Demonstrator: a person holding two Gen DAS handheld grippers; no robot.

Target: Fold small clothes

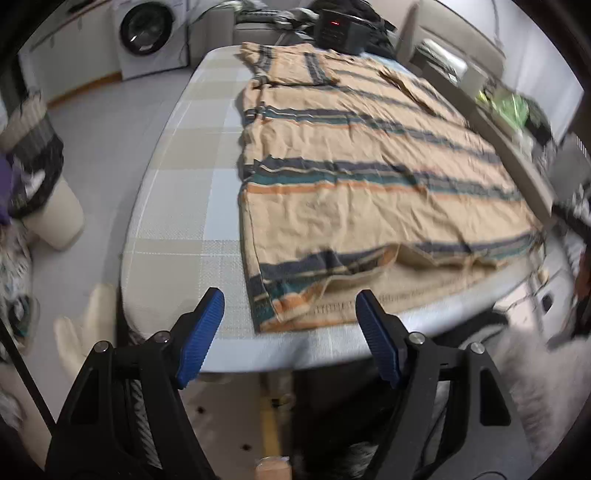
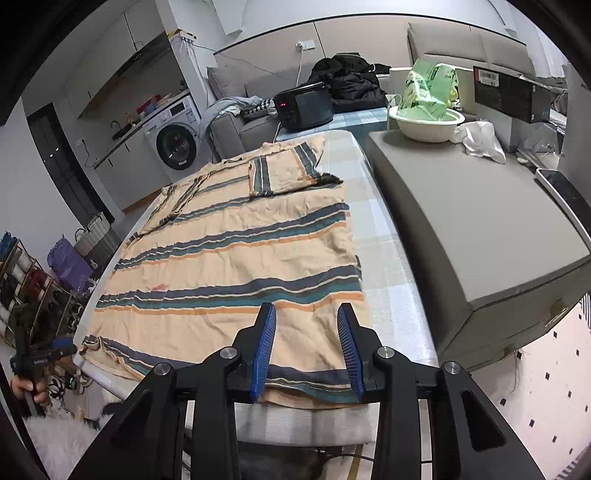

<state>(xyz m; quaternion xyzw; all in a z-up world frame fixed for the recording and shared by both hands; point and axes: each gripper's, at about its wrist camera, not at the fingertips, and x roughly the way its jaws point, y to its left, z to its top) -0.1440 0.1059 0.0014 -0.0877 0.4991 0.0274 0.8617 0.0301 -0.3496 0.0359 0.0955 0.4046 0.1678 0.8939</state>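
Note:
A peach shirt with dark blue, teal and orange stripes (image 1: 351,177) (image 2: 236,258) lies flat on the checked table (image 1: 184,184) (image 2: 384,266), one sleeve folded in over its chest. The near hem is rumpled and turned up. My left gripper (image 1: 288,301) hovers open above the hem's left corner at the table's front edge, nothing pinched. In the right wrist view it shows small at lower left (image 2: 44,354), held by a hand. My right gripper (image 2: 306,310) stands open a little above the hem's right part, cloth showing beneath the gap, blue pads (image 2: 267,332) off it.
A black box with a red display (image 1: 336,27) (image 2: 303,107) sits at the table's far end. A grey cabinet (image 2: 461,221) flanks the right side, bearing a white bowl (image 2: 424,125) with a green bag. A washing machine (image 2: 175,144), sofa and shoe rack (image 2: 26,288) stand around.

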